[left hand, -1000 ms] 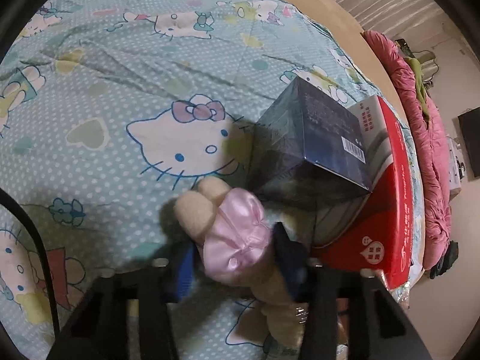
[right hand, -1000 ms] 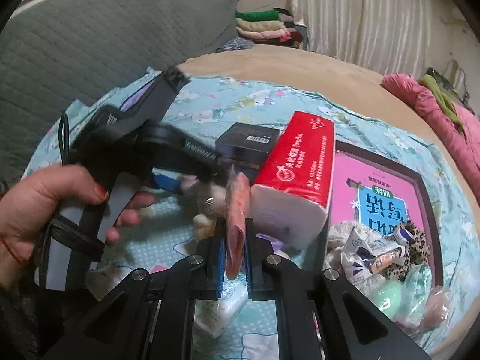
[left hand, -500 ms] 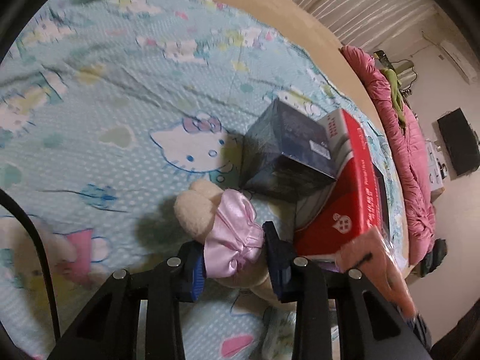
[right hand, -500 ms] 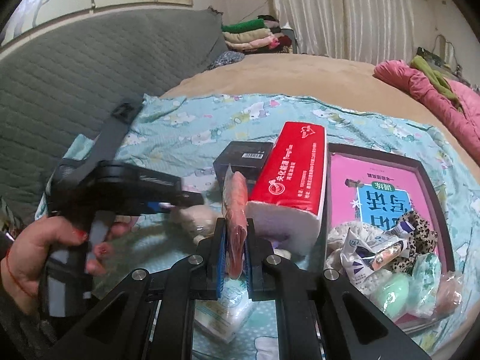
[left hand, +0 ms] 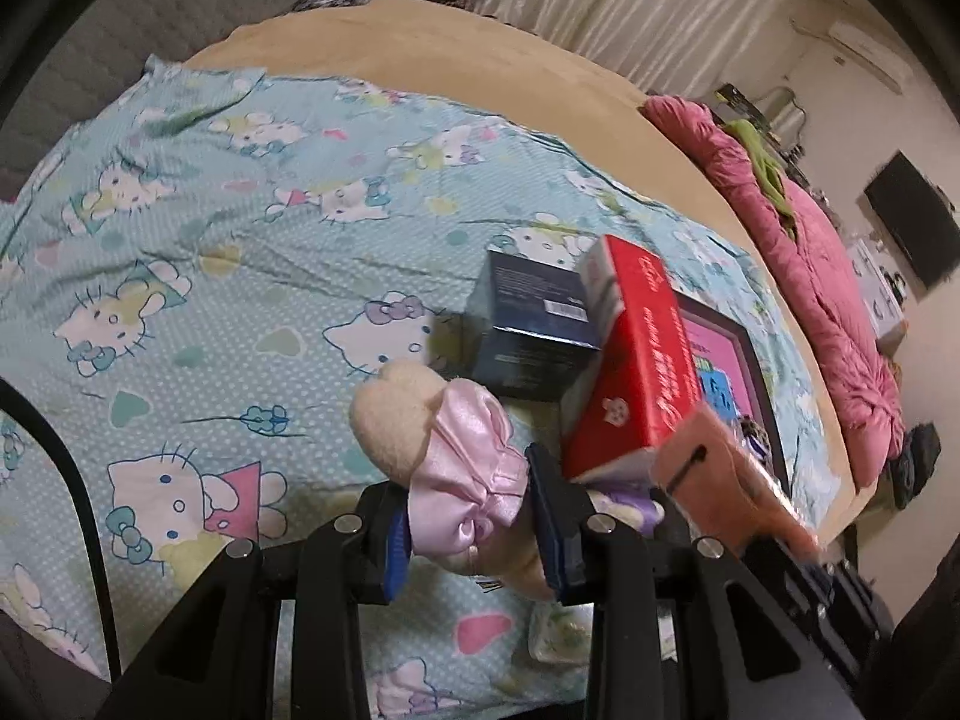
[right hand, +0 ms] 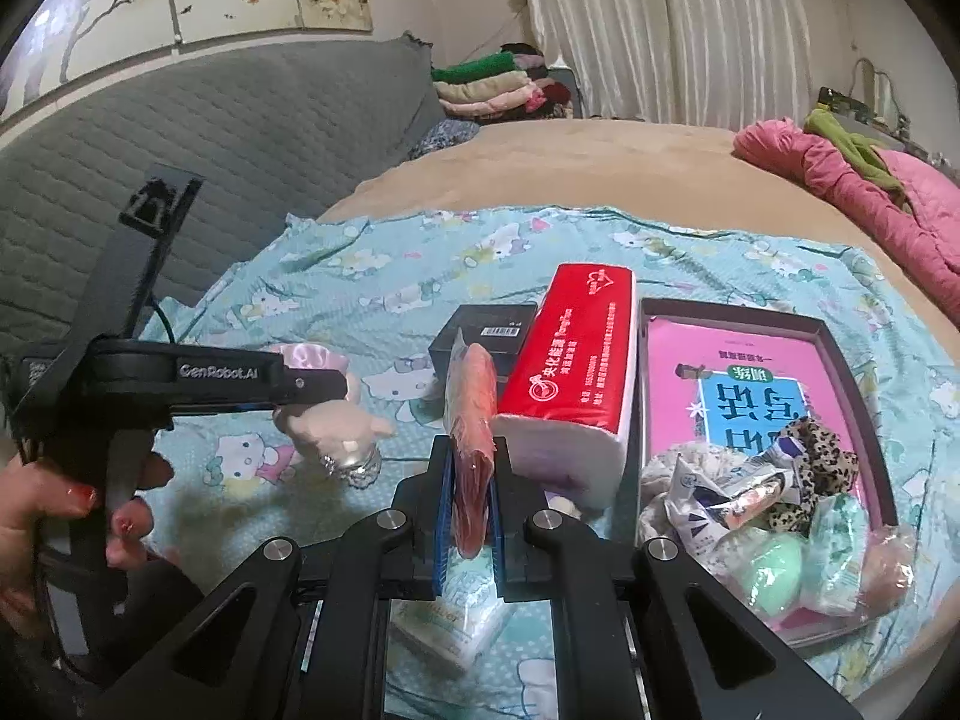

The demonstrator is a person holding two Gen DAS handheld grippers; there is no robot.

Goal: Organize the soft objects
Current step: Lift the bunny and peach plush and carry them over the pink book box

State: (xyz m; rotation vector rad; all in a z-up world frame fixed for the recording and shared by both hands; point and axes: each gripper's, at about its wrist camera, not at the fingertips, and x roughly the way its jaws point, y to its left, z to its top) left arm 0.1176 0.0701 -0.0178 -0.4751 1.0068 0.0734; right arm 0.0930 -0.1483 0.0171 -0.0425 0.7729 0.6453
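A cream plush toy in a pink satin dress (left hand: 438, 450) hangs above the blue cartoon sheet (left hand: 198, 300), with my left gripper (left hand: 471, 504) shut on its middle. The right wrist view shows the same toy (right hand: 327, 423) under that gripper (right hand: 312, 387), which a hand (right hand: 66, 516) holds. My right gripper (right hand: 471, 480) is shut on a flat salmon-coloured packet (right hand: 474, 408) that stands upright between its pads. That packet (left hand: 720, 468) also shows, blurred, at the right of the left wrist view.
A red tissue pack (right hand: 570, 372) lies beside a dark box (right hand: 480, 330). To their right a dark tray (right hand: 738, 309) holds a pink book, a green egg shape, a leopard scrunchie and wrapped packets. A small tissue packet (right hand: 444, 618) lies under my right gripper. A pink quilt (left hand: 828, 276) lines the far edge.
My left gripper closed tighter on the plush toy and lifted it off the sheet. My right gripper rose slightly, still gripping the packet.
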